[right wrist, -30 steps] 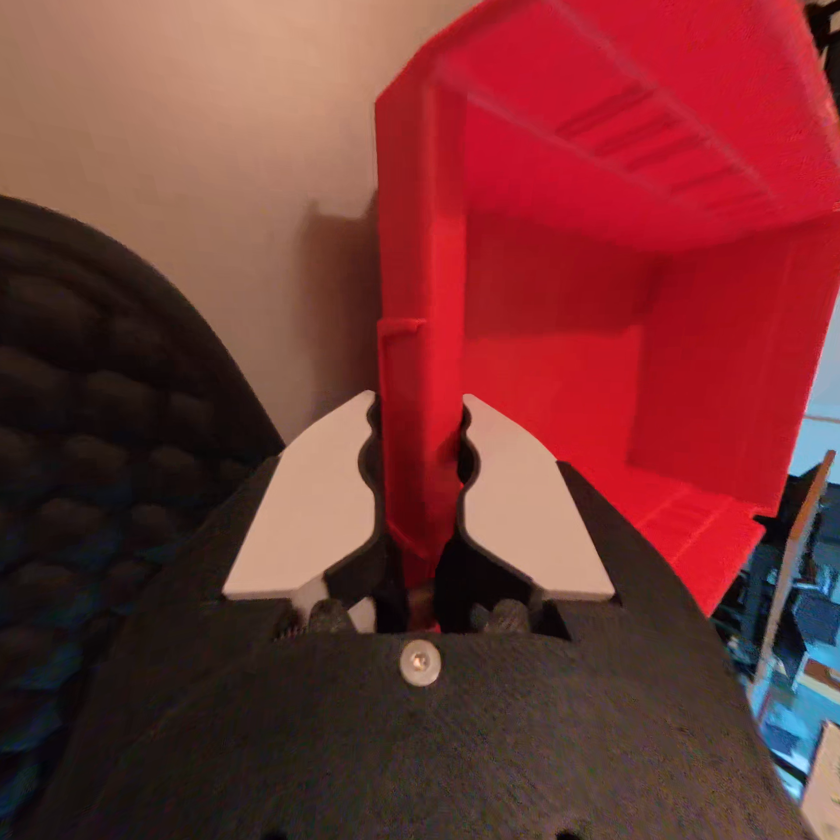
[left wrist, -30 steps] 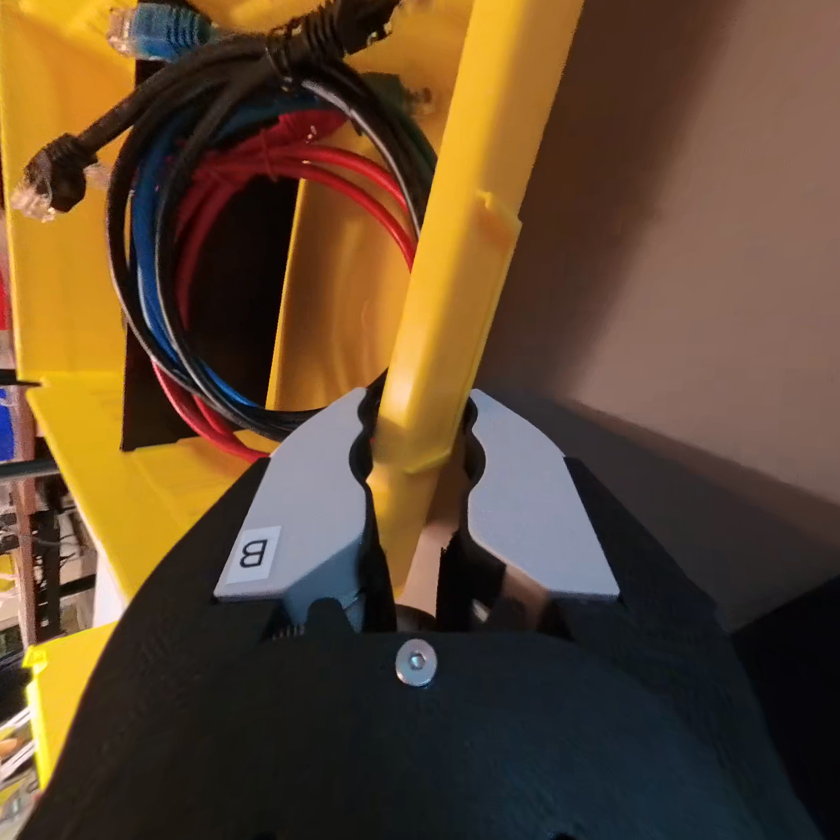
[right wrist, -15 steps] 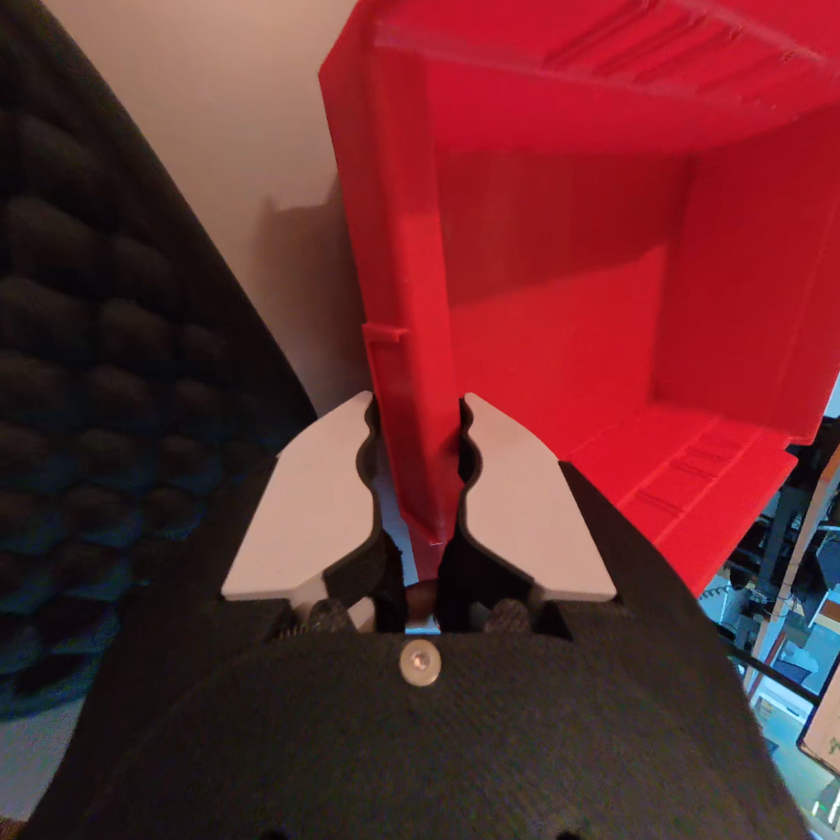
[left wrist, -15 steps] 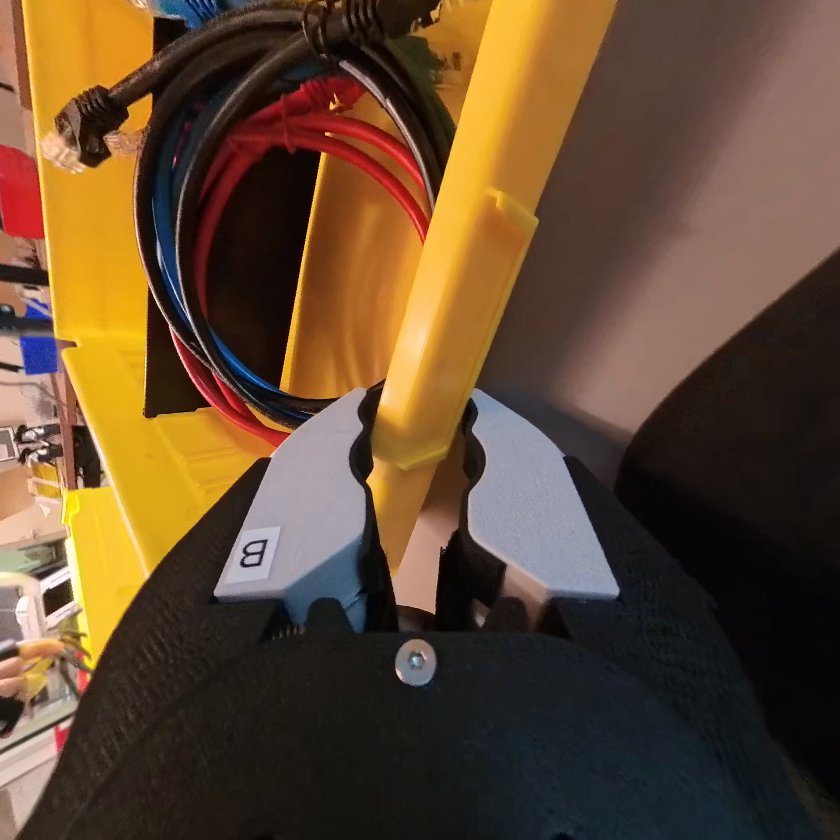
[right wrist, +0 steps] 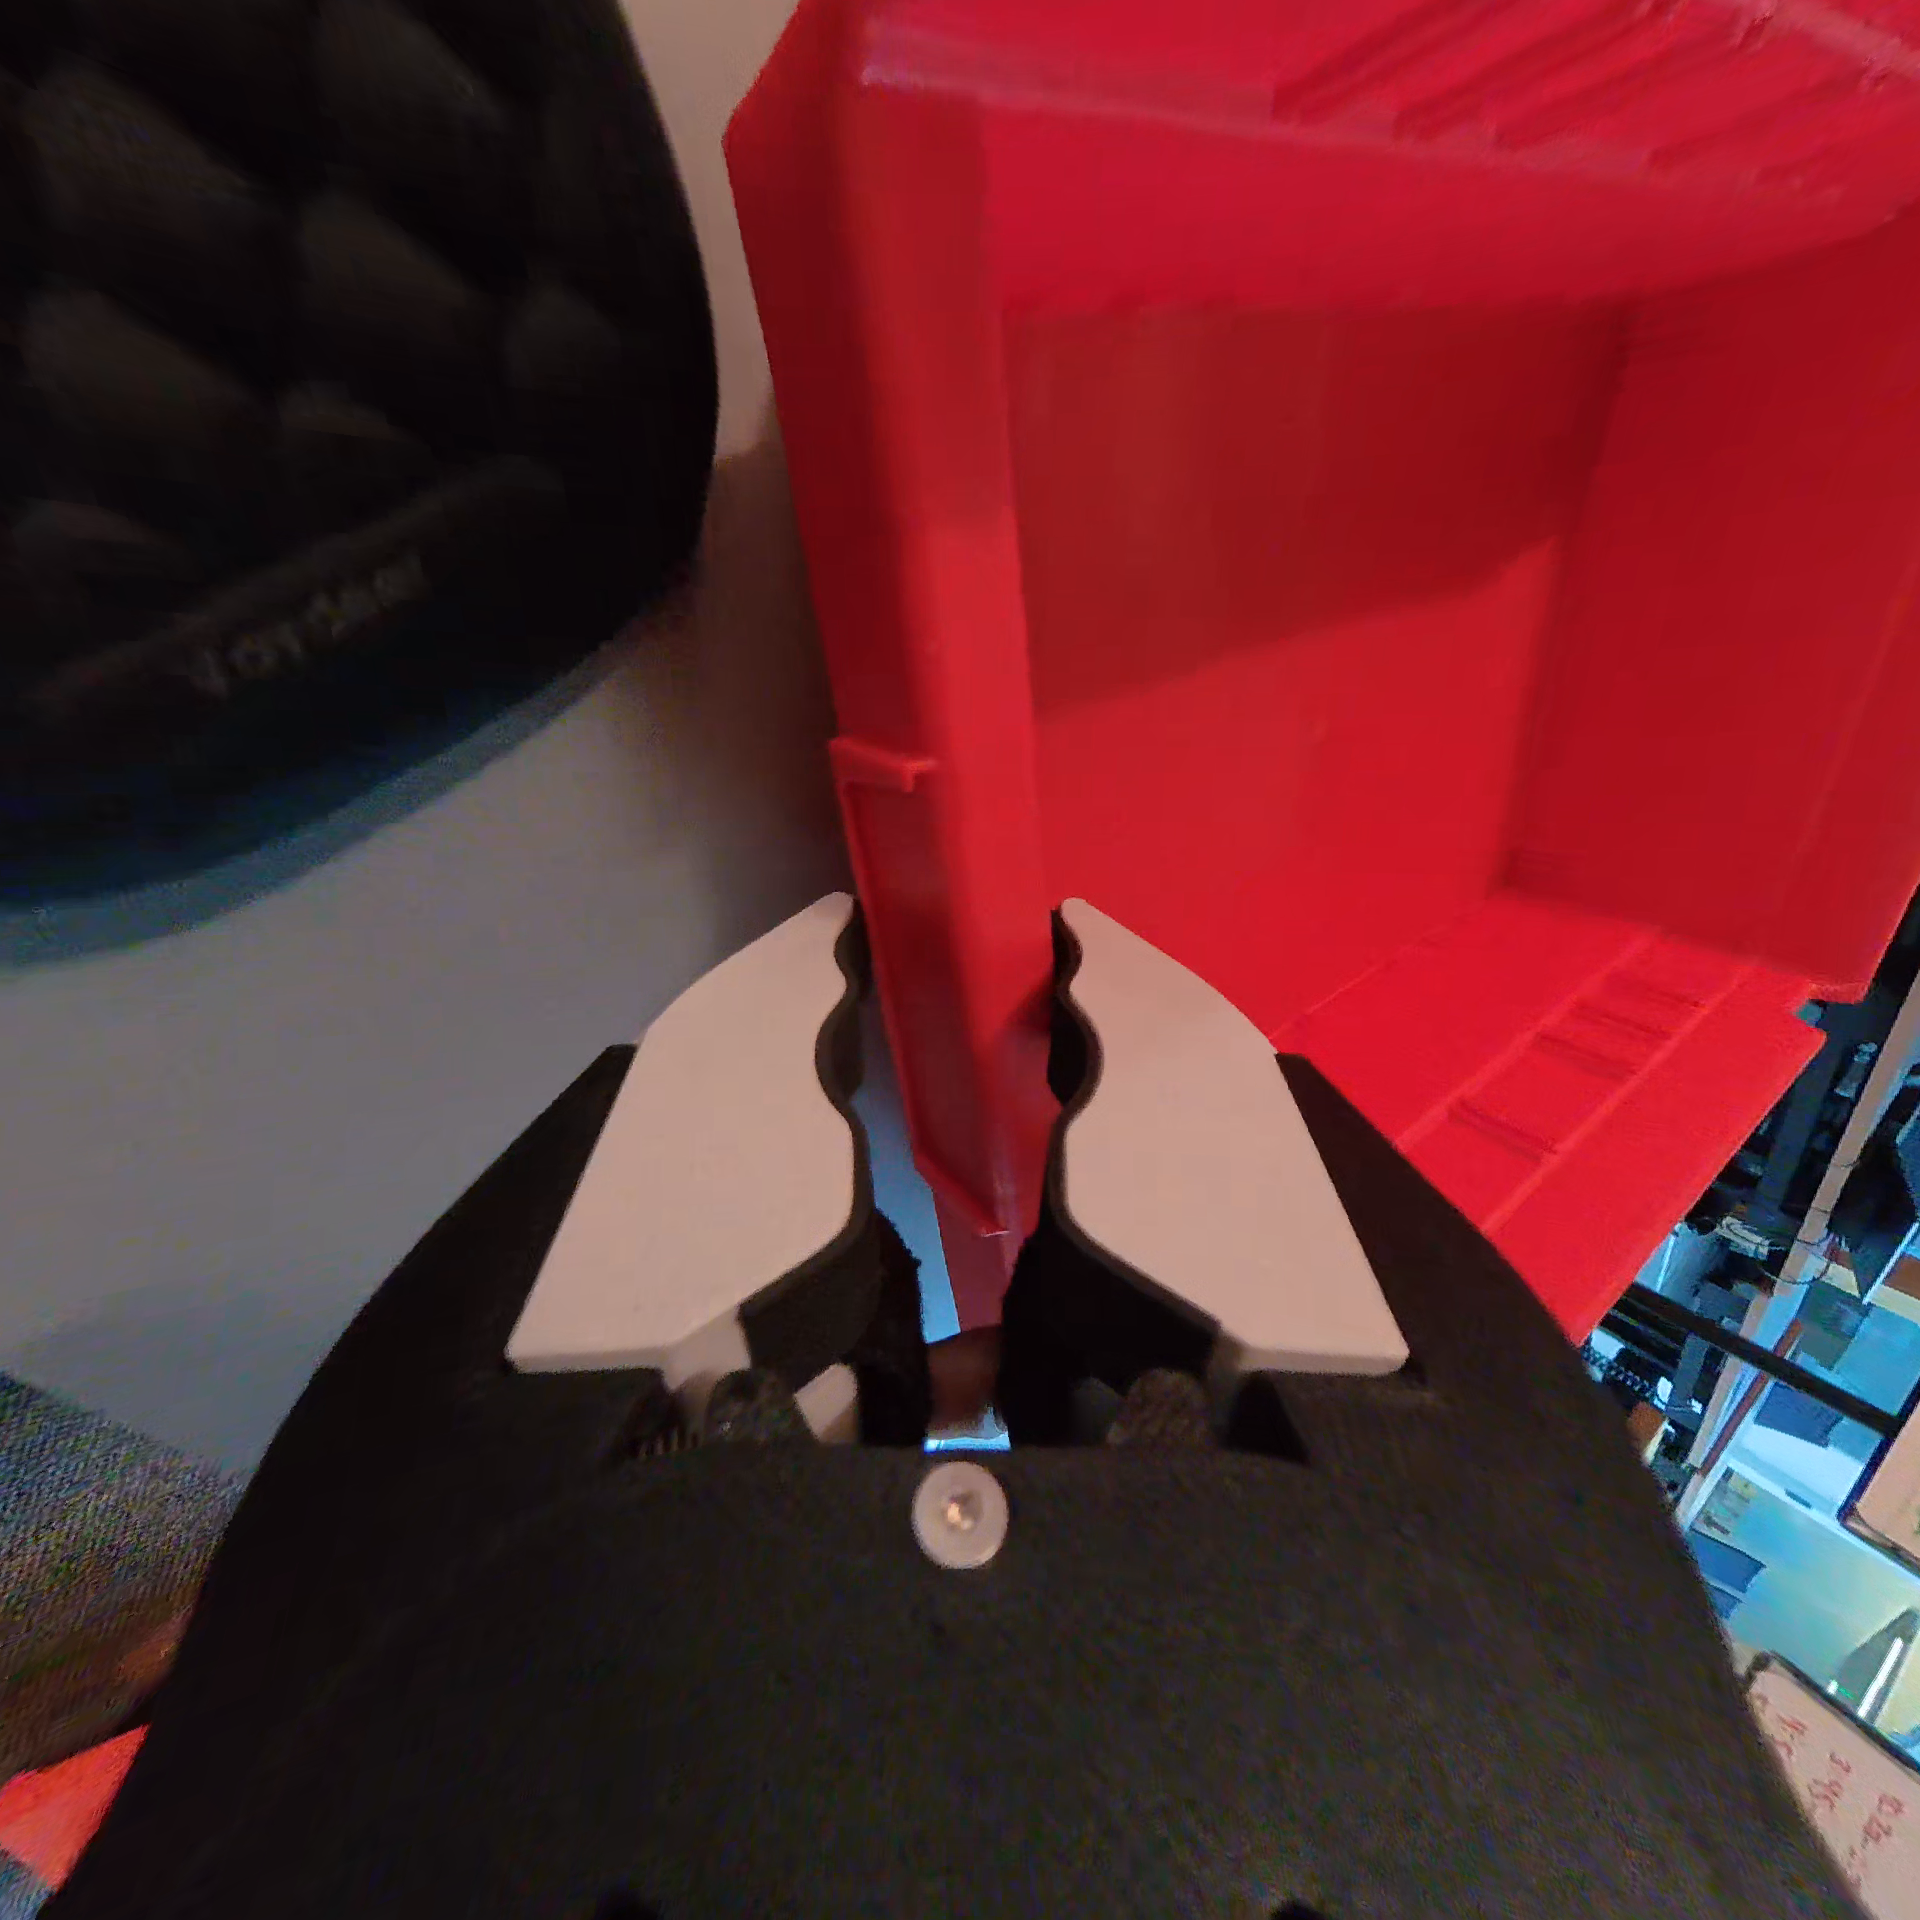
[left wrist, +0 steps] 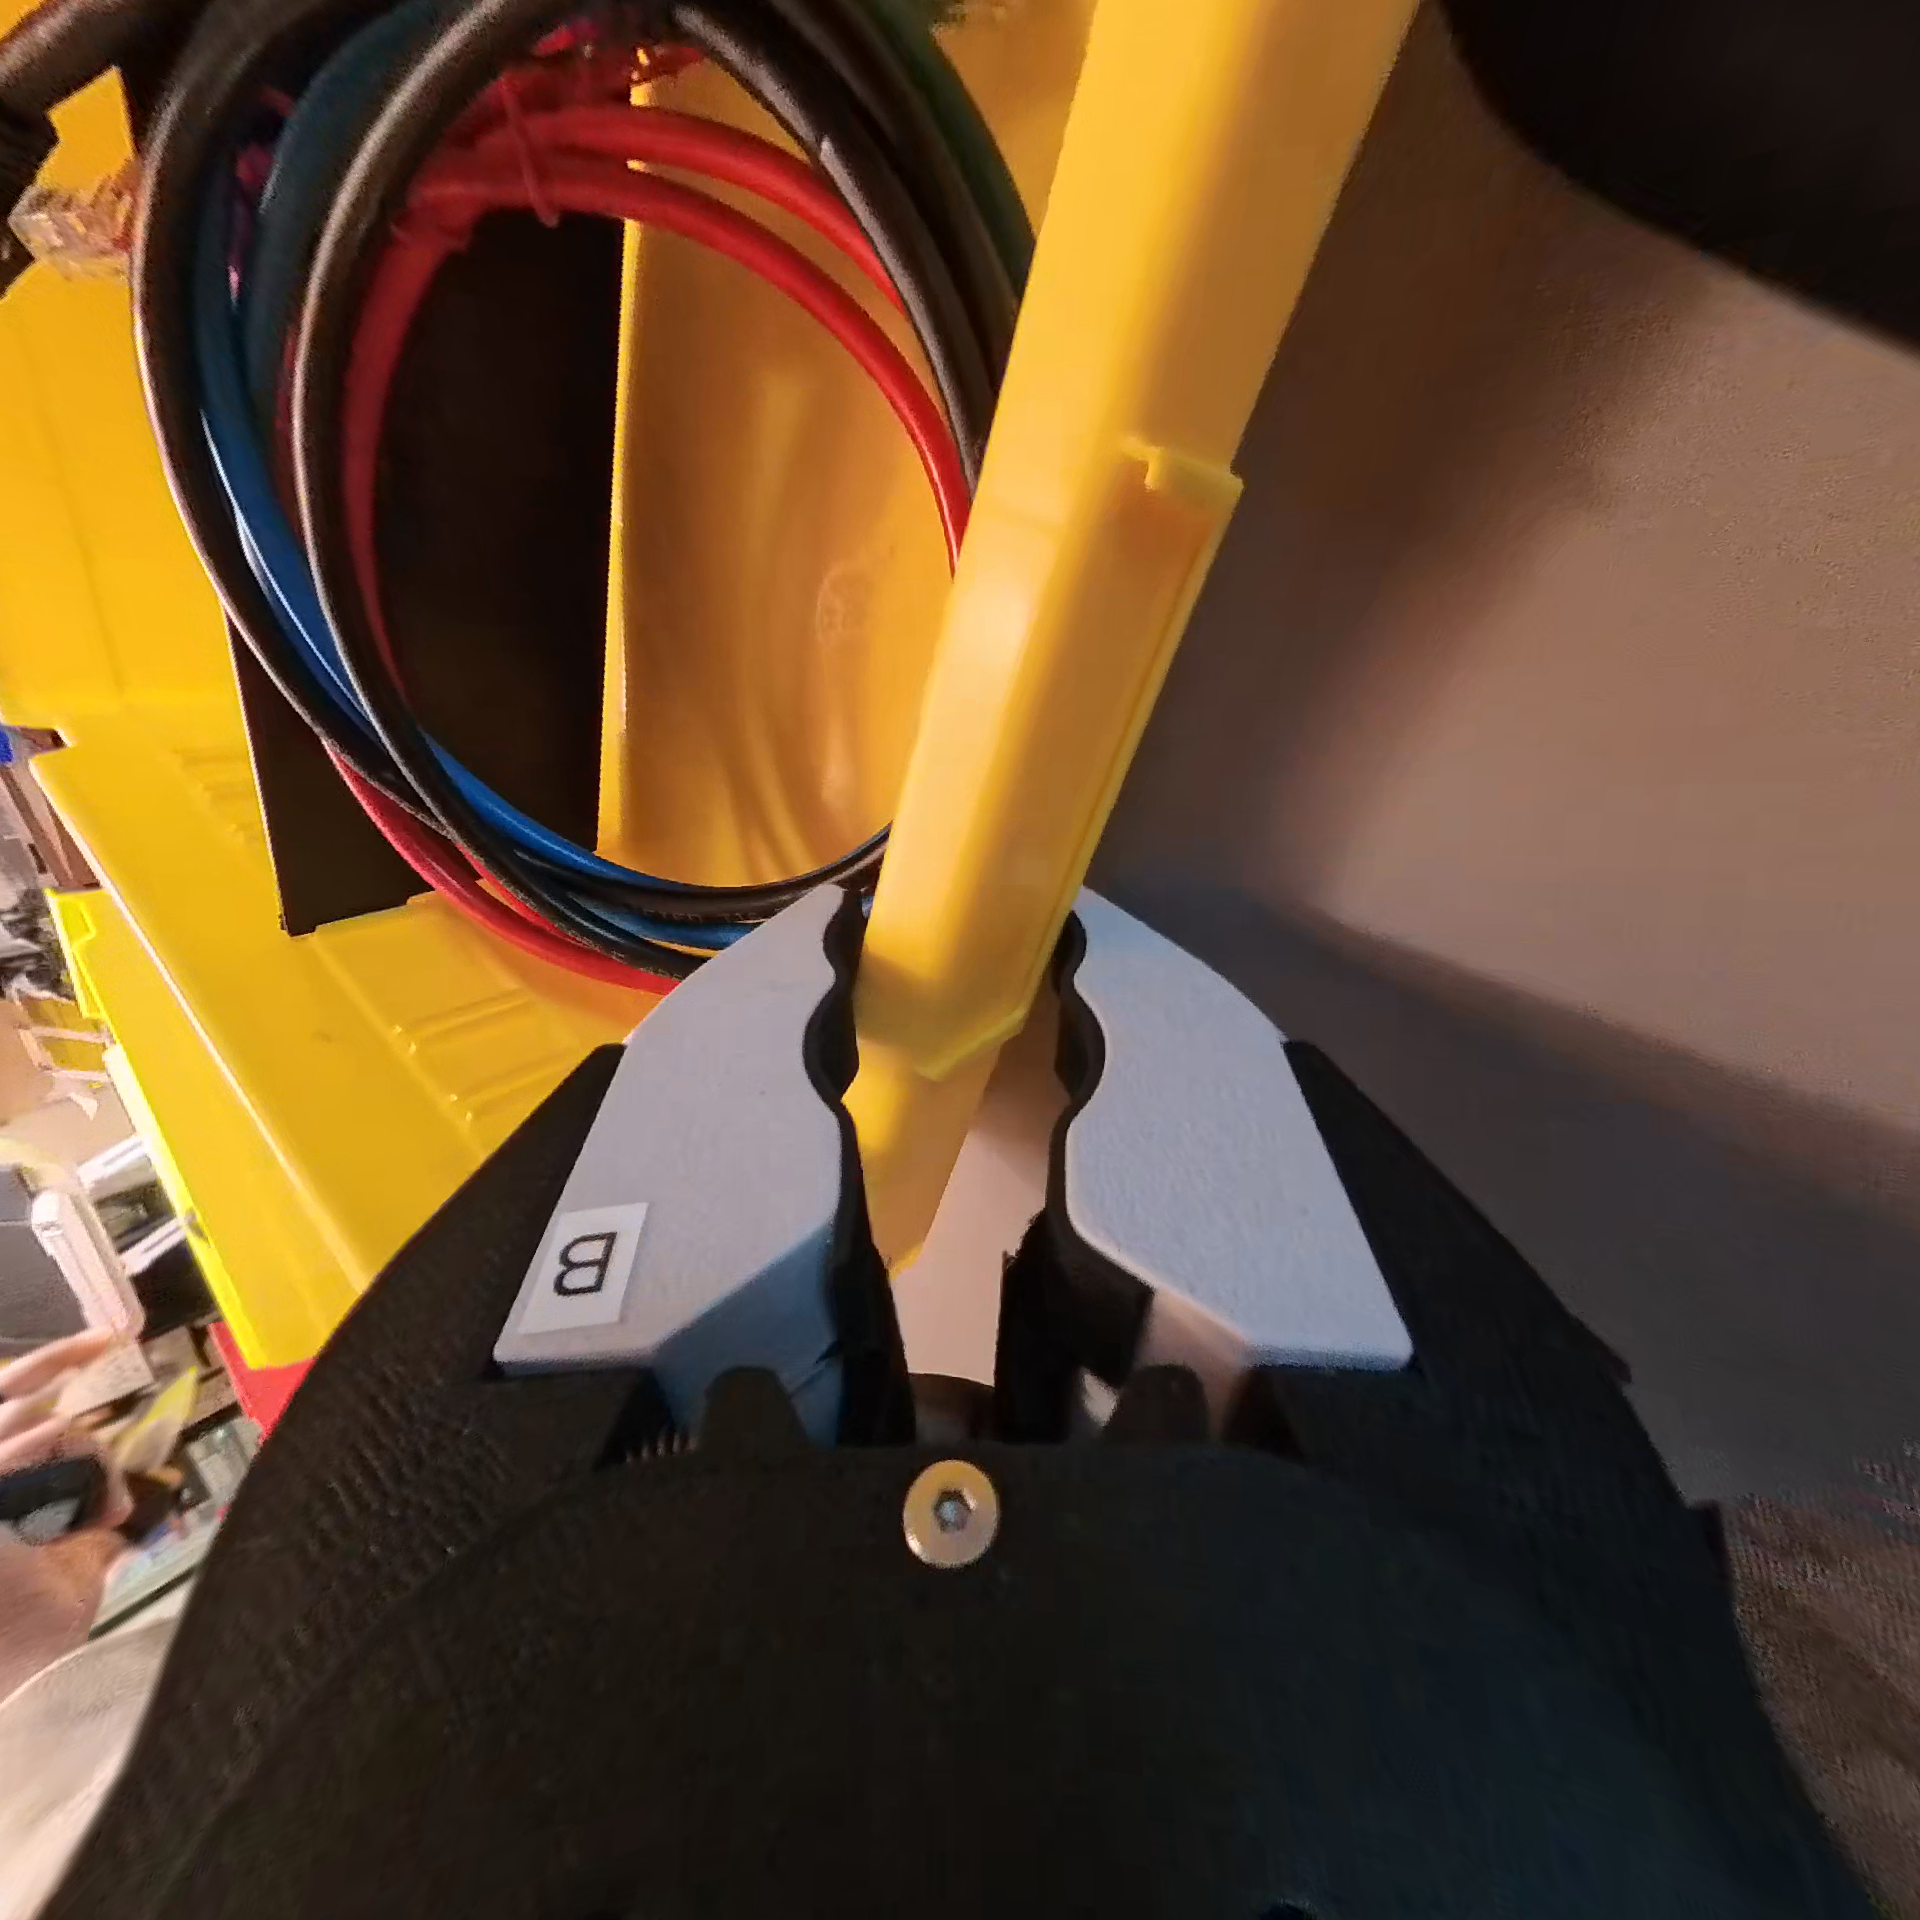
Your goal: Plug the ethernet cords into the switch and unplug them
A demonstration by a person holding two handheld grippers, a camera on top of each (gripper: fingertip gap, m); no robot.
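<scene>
The left claw was clamped on the rim of a yellow bin; just beyond its fingertips, inside the bin, lay the coiled ethernet cords in red, blue and black. The right claw was closed on the wall of an empty red bin. No switch showed. The cords looked light and floppy, best taken by the stiff plug boot behind a clear plug. Compared with a second earlier, both bins sat closer and larger, and the coil's plugs had slid toward the frame's upper-left edge.
</scene>
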